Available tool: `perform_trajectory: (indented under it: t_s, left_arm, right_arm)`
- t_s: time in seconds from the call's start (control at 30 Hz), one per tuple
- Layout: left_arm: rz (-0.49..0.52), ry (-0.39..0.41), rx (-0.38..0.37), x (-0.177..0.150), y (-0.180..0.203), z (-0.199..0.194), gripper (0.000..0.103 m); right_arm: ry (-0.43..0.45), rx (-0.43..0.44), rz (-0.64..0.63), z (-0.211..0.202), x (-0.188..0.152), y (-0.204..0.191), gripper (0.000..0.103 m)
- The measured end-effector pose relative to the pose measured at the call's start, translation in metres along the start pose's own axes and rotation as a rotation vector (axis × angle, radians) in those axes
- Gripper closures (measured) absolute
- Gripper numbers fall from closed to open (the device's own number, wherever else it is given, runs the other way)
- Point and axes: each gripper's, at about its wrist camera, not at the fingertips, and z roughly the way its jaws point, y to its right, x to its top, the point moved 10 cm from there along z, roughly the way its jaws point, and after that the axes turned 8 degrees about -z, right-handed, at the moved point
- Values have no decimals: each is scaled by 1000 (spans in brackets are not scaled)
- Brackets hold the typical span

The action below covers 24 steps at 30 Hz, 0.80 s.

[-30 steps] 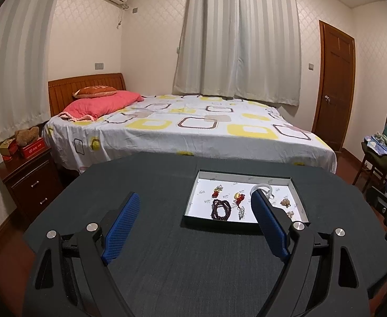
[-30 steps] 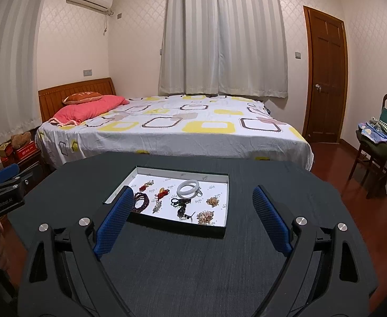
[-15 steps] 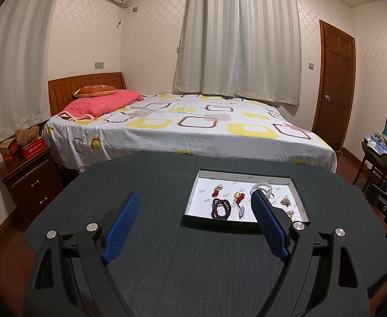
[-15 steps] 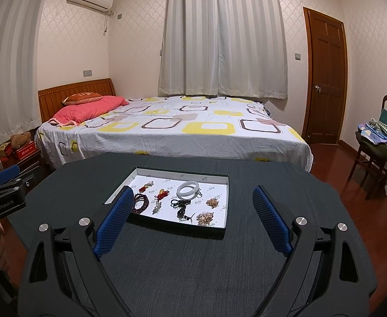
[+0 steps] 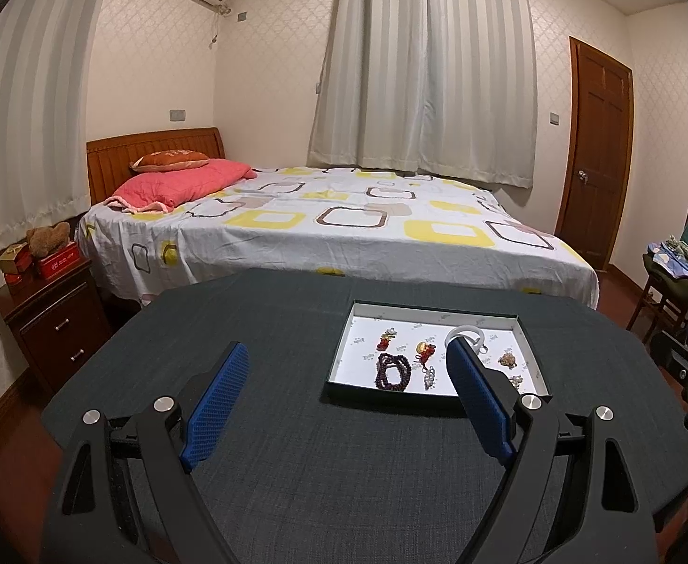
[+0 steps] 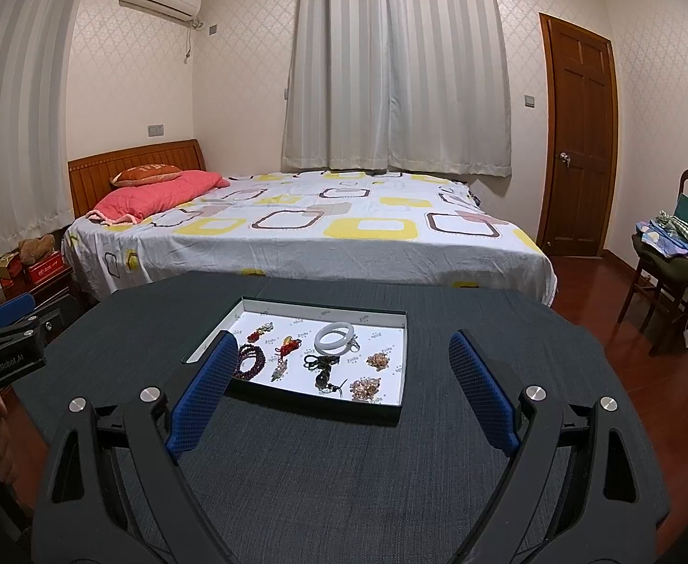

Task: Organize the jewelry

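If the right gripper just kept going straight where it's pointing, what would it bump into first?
Probably the shallow dark box with a white floor, at its near wall. The open right gripper aims slightly down across the dark cloth-covered table; depth is uncertain.

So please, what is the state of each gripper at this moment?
Left gripper: open, holding nothing, above the table.
Right gripper: open, holding nothing, short of the jewelry tray.

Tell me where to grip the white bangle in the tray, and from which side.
Take the white bangle across its band at the near rim, coming from above. It lies flat on the tray floor, so probably one finger goes inside the ring, one outside. The open right gripper faces it most directly.
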Motion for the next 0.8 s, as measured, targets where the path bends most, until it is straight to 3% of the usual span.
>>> perform_trajectory:
  t_s: [0.8]
  left_arm:
    - [-14, 4, 1, 2, -4, -1, 20]
  right_arm:
    - [0, 0, -1, 0, 0, -1, 14]
